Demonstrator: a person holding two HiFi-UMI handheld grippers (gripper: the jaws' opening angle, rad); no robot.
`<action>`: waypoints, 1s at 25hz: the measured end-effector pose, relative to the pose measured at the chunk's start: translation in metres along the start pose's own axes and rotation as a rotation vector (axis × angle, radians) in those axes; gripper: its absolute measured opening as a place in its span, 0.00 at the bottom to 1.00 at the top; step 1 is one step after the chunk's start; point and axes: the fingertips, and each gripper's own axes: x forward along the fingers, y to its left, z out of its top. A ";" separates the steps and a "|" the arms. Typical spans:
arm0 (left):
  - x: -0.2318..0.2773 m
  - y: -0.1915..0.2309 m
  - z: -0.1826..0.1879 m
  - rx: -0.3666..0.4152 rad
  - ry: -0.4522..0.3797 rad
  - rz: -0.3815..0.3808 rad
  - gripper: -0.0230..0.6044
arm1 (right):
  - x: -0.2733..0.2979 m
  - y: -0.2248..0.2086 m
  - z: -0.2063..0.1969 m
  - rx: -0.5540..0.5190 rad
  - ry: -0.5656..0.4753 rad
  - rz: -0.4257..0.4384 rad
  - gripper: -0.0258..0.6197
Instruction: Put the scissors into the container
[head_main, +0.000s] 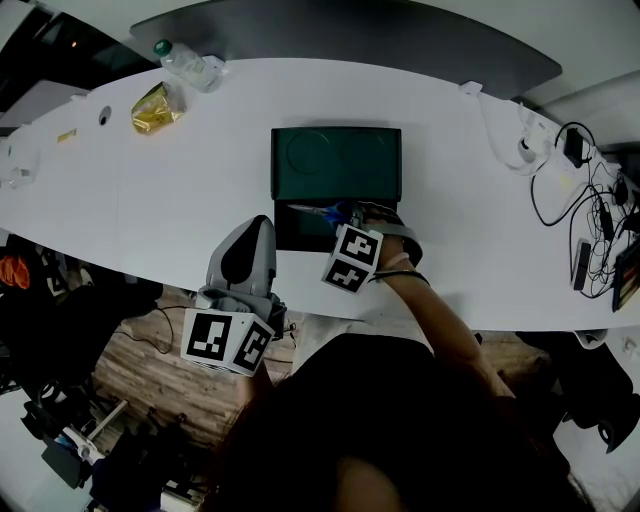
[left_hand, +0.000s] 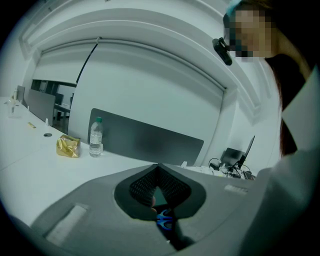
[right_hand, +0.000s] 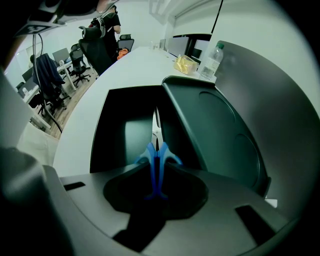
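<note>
A dark green container (head_main: 298, 236) lies open on the white table (head_main: 150, 200), with its lid (head_main: 336, 162) folded back on the far side. My right gripper (head_main: 352, 214) is shut on the blue handles of the scissors (head_main: 322, 212). In the right gripper view the scissors (right_hand: 157, 156) stand on edge between the jaws, blades pointing forward over the open box (right_hand: 125, 131), with the lid (right_hand: 210, 125) to the right. My left gripper (head_main: 254, 238) hangs at the table's near edge, left of the container, its jaws together and nothing in them. The scissors (left_hand: 164, 219) show blue below its pads.
A water bottle (head_main: 186, 64) and a yellow packet (head_main: 154, 108) lie at the table's far left. Cables and chargers (head_main: 590, 215) crowd the right end. A grey divider panel (head_main: 350, 30) runs behind the table. Office chairs (right_hand: 55, 75) stand along the table's left side in the right gripper view.
</note>
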 end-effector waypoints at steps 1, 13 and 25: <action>0.000 0.000 -0.001 0.000 0.001 -0.001 0.06 | 0.001 0.000 -0.001 -0.003 0.003 0.001 0.18; 0.002 -0.008 -0.002 0.018 0.018 -0.016 0.06 | 0.000 0.002 -0.003 -0.014 -0.004 0.023 0.19; 0.000 -0.014 -0.003 0.032 0.024 -0.017 0.06 | -0.003 0.001 0.000 -0.013 -0.021 0.019 0.20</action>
